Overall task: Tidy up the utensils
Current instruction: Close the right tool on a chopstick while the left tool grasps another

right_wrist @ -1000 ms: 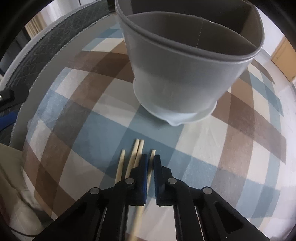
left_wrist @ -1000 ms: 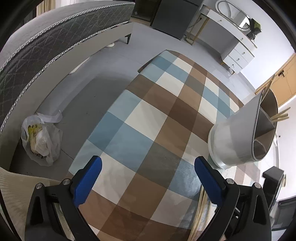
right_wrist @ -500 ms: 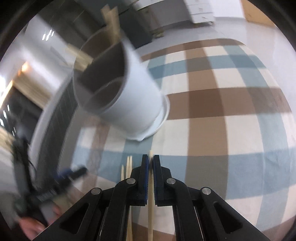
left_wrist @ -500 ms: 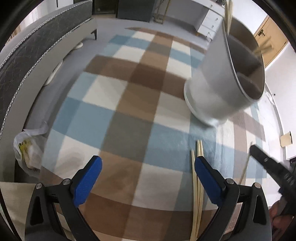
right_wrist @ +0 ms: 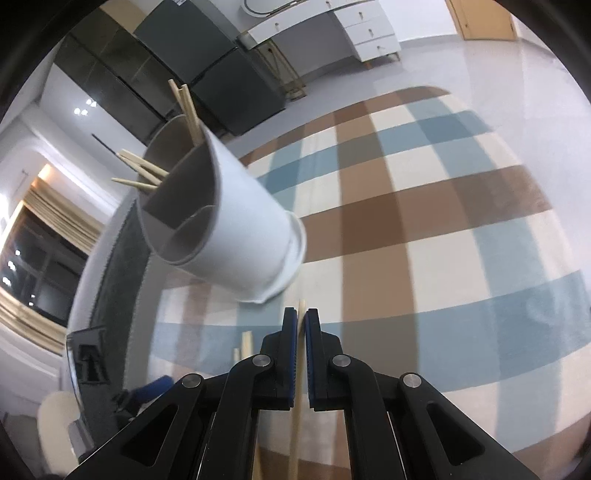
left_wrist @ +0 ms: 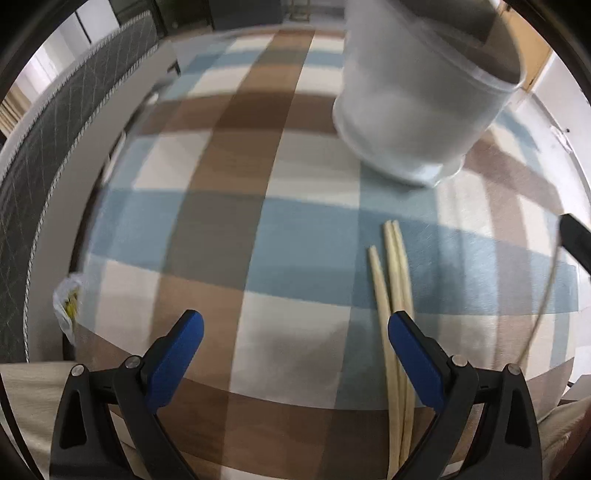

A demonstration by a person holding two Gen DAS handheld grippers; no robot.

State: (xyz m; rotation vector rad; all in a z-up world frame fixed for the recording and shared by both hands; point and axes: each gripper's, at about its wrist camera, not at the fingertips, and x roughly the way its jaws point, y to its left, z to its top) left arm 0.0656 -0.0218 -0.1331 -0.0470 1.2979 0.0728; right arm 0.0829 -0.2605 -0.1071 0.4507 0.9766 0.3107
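Observation:
A white utensil holder (right_wrist: 240, 236) with inner dividers stands on the checked tablecloth (right_wrist: 424, 221). Several wooden chopsticks (right_wrist: 188, 107) lean out of its far compartment. My right gripper (right_wrist: 301, 325) is shut on one chopstick (right_wrist: 301, 308), whose tip pokes out past the pads toward the holder's base. Three more chopsticks (left_wrist: 391, 280) lie side by side on the cloth in front of the holder (left_wrist: 417, 122). My left gripper (left_wrist: 293, 328) hangs open just above the cloth, its right pad over those chopsticks. The held chopstick (left_wrist: 546, 295) shows blurred at the right edge.
A grey quilted bed or sofa (left_wrist: 44, 155) runs along the table's left side, with a plastic bag (left_wrist: 68, 299) on the floor beside it. Dark cabinets (right_wrist: 229, 85) and a white desk with drawers (right_wrist: 369, 33) stand beyond the table's far edge.
My right gripper has lifted one chopstick off the cloth and rolled. My left gripper has swung toward the holder and sunk, so the three lying chopsticks now sit under its right pad.

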